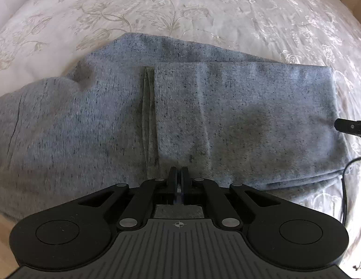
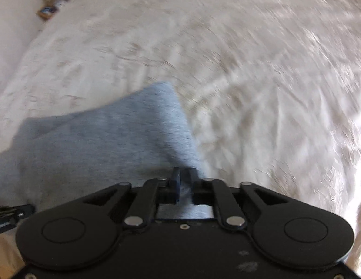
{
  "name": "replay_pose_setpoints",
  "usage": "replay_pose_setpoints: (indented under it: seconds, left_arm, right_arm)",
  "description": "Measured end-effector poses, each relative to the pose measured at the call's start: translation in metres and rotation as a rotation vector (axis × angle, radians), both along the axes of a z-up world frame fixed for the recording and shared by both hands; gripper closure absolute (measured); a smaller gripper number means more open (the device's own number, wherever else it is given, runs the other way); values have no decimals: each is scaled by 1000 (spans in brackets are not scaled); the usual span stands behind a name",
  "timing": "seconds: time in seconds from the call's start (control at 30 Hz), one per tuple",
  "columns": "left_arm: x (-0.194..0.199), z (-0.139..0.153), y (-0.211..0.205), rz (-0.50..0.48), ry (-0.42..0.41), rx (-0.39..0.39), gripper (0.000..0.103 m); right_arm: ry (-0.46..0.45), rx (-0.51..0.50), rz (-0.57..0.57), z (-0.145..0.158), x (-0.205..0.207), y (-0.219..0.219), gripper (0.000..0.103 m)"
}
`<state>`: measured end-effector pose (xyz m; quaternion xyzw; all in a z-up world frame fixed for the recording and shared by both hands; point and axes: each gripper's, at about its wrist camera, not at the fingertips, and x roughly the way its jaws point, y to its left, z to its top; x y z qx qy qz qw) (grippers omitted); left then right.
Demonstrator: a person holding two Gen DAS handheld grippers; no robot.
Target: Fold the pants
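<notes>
Mid-fold: pants flat on bed.
Left gripper fingers shut, apparently pinching nothing; right gripper narrow over the edge (grip unclear, blurred). Next we need a firm pinch.

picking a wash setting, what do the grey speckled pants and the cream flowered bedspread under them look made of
Grey speckled pants: likely heathered cotton-blend knit, matte; fine ribbing and dark flecks show. Cream flowered bedspread: woven, perhaps satin-like or jacquard, since the floral pattern catches light with a sheen. Fibre cannot be confirmed.

Heathered grey pants on cream floral bedspread.
</notes>
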<state>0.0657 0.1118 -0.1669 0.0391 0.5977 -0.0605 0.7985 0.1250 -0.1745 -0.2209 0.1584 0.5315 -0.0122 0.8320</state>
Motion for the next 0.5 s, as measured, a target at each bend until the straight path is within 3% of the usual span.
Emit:
replay_pose_setpoints:
  seconds: [0.1,0.23,0.5]
  left_arm:
    - [-8,-1,1,38,6,4,99]
    - [-20,-5,6,80,56,-1,99]
    - [-38,43,51,138,-101,54,99]
  right_arm:
    - [-22,54,55,10,-8,6,90]
    - [32,41,120,-4,-17,6,90]
    - [-104,51,246,37,-29,18,84]
